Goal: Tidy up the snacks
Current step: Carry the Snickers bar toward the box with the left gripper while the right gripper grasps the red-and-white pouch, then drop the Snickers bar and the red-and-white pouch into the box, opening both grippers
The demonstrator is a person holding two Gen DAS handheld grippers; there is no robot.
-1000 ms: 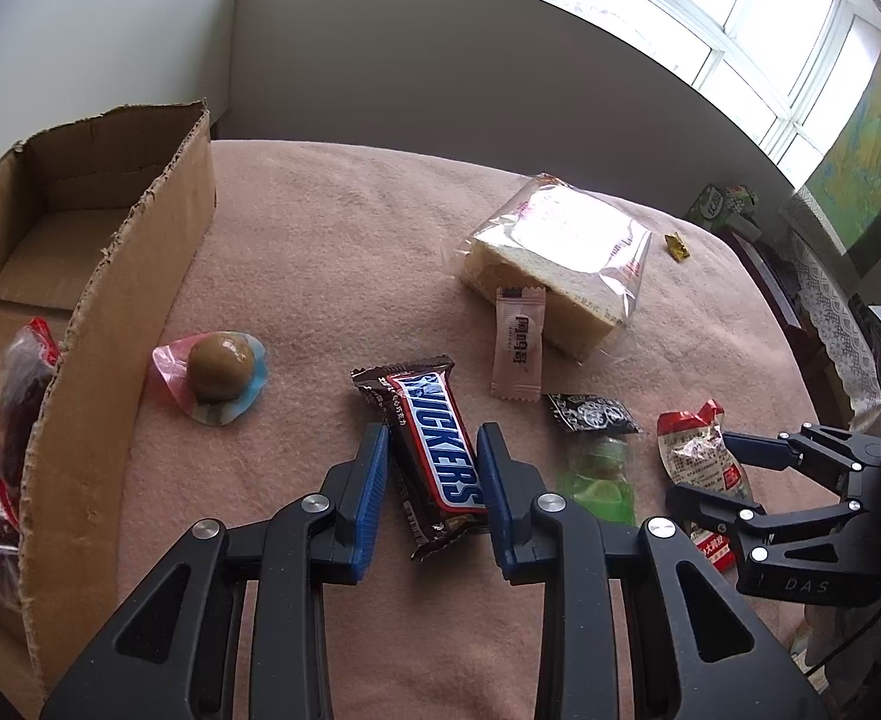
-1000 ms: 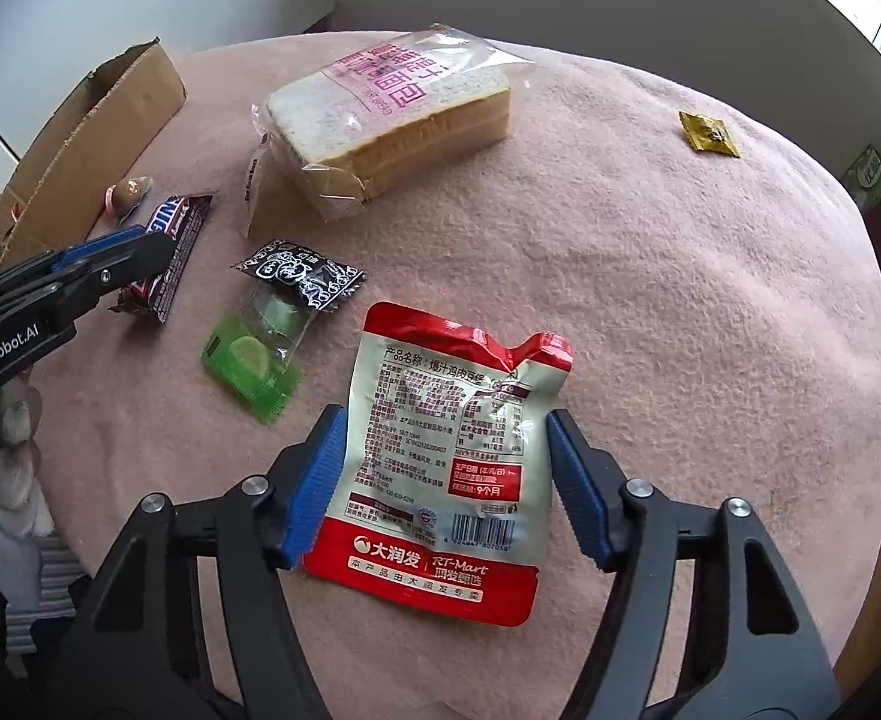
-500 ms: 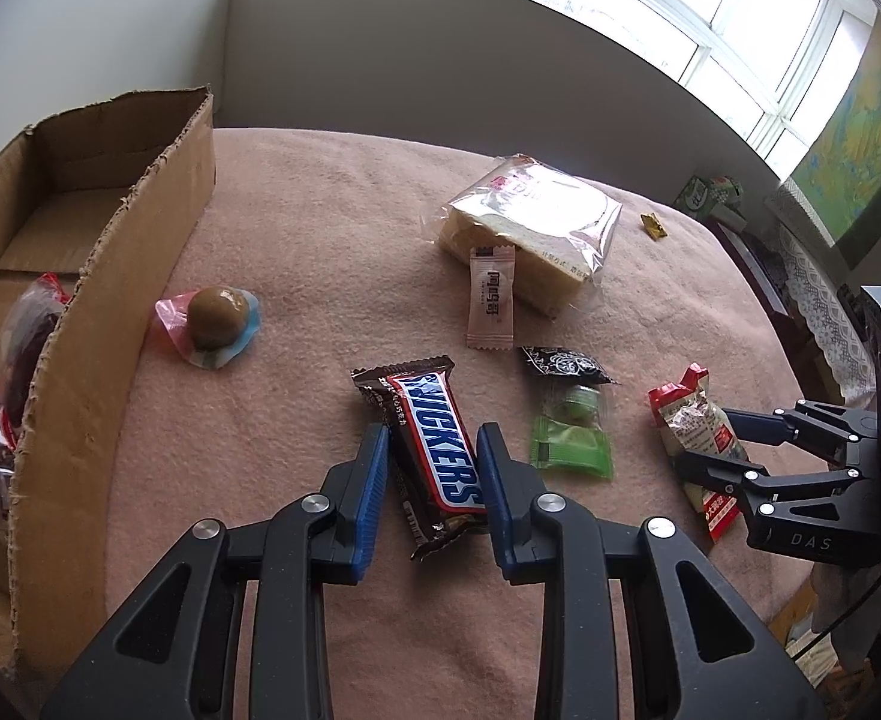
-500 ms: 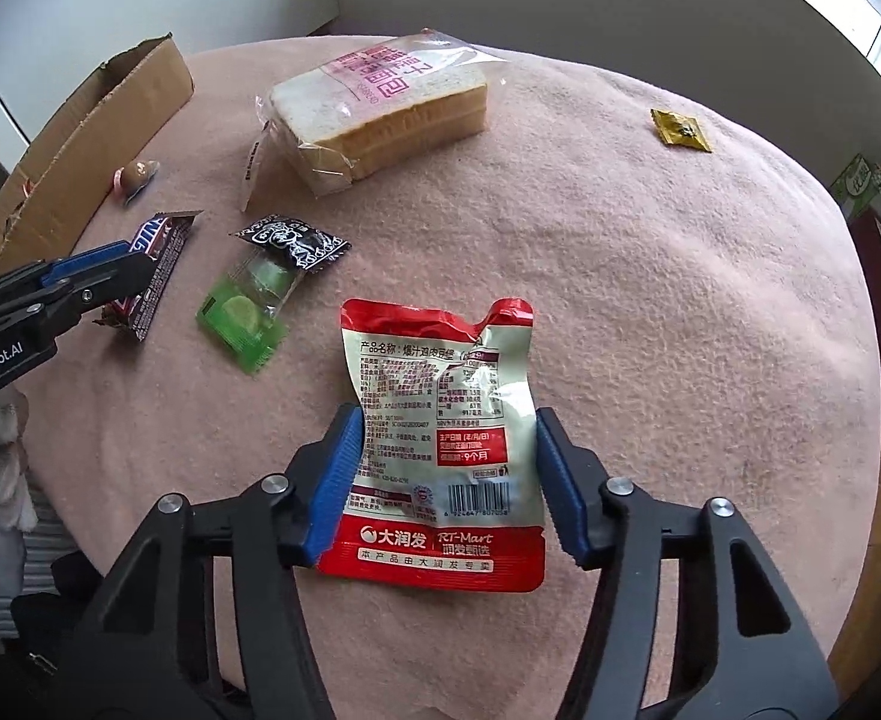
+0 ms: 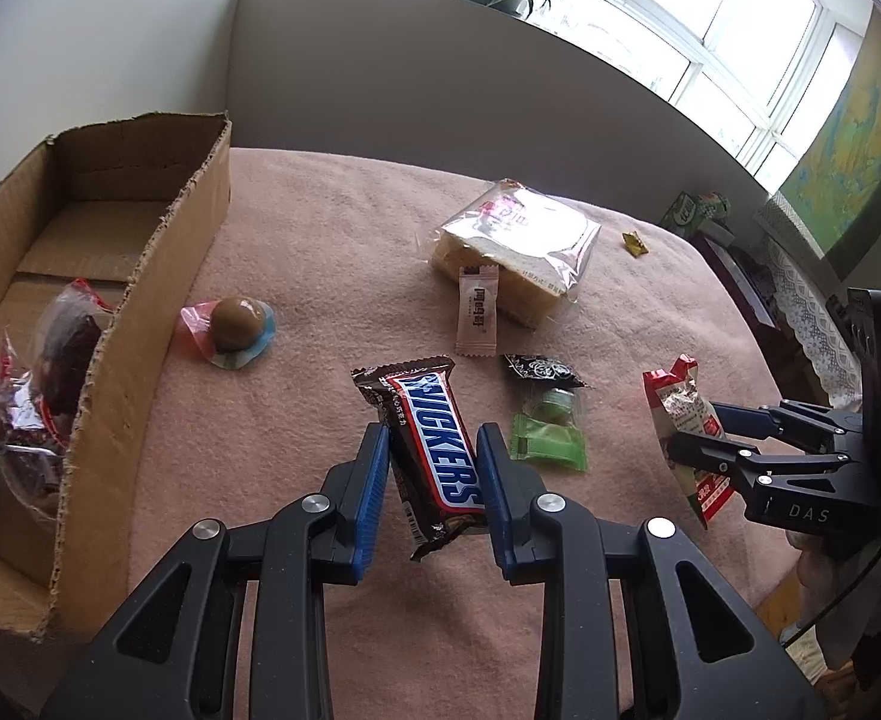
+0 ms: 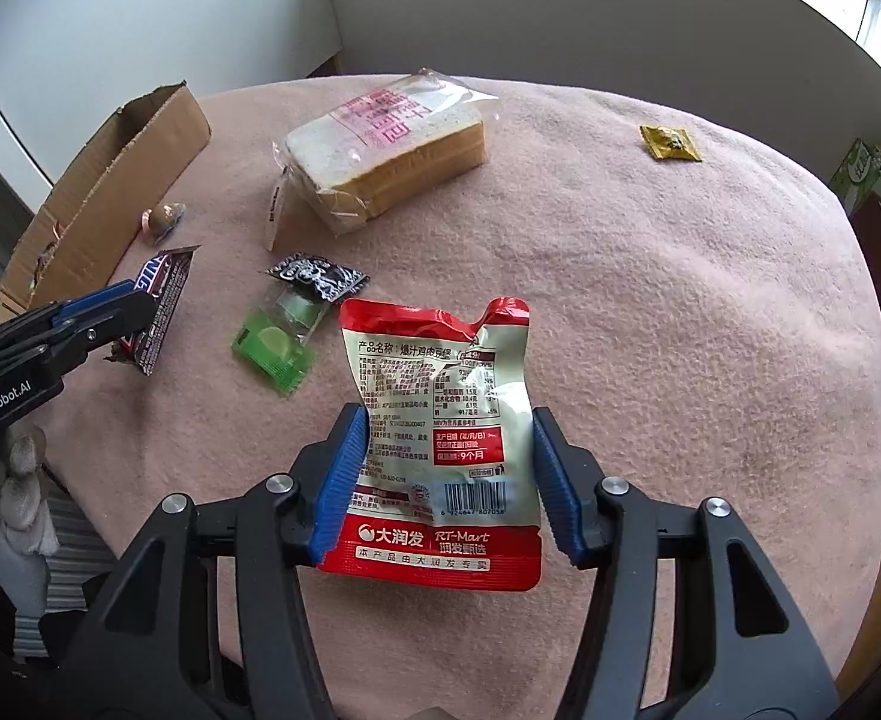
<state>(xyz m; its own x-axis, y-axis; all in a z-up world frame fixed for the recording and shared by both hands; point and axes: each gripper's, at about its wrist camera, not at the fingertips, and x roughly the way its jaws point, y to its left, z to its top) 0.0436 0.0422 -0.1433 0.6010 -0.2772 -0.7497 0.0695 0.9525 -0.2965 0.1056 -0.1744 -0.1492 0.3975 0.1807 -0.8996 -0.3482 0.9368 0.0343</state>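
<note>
Left wrist view: left gripper [image 5: 431, 474] fingers pinch chocolate bar [image 5: 431, 450]; right gripper [image 6: 443, 480] fingers pinch red pouch [image 6: 440, 444].

Cardboard box's [image 5: 140, 276] near end beyond frame edge.

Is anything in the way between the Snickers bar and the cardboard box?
Only the box's own near wall: the Snickers bar in the left tool would have to go over it. The wrapped round candy lies on the cloth farther back, off that line.

Both wrist cams close, sharing pink tabletop [image 5: 332, 252].
</note>
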